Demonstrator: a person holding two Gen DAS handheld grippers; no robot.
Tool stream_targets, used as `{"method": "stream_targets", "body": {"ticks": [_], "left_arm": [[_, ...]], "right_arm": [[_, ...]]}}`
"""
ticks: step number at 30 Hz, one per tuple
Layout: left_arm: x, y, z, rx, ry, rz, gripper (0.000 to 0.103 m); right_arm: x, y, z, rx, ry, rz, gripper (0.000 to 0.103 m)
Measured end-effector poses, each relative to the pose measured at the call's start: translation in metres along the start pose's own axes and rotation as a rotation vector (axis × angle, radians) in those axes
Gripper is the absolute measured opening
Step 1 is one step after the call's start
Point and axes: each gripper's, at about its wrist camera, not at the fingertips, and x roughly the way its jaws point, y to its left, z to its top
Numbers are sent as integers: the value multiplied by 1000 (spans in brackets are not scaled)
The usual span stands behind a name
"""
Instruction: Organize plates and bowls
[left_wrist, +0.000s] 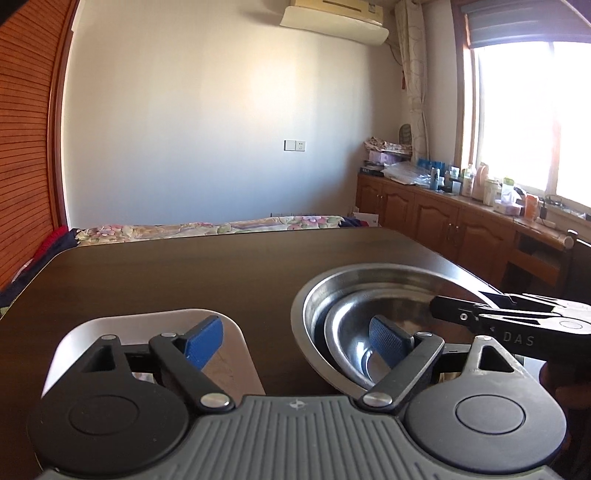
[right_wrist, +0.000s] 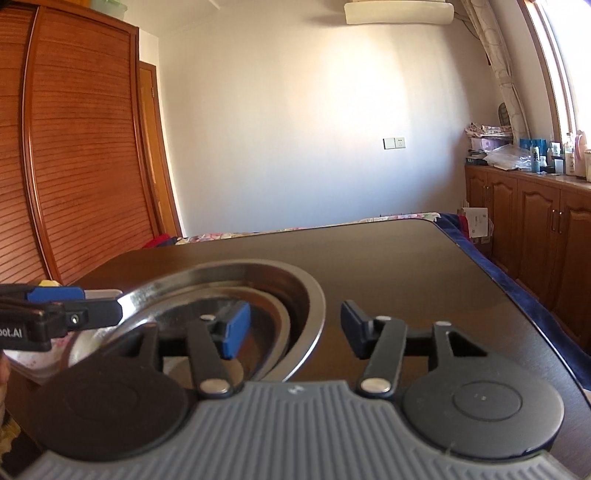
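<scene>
Left tongs (left_wrist: 295, 341): jaws apart, gripping nothing. Right tongs (right_wrist: 291, 328): jaws apart, gripping nothing. Two nested steel bowls (left_wrist: 369, 291) rest on the dark desk (left_wrist: 184, 273). The right finger of the left tongs sits over the bowl interior; the left finger sits over a white square plate (left_wrist: 147, 321) just beside the bowls. The left finger of the right tongs sits over the bowls; its right finger is outside the rim.
</scene>
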Motion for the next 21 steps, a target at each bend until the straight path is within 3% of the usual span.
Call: {"method": "stream_targets", "body": {"ticks": [6, 16, 21], "left_arm": [[2, -7, -2, 20, 12, -20, 89], [6, -13, -6, 34, 57, -38, 59], [11, -12, -9, 19, 86, -42, 51]], "right_arm": [[-4, 2, -2, -20, -15, -7, 59], [-4, 3, -1, -39, 0, 8, 59], [-1, 5, 1, -66, 32, 32, 58]]}}
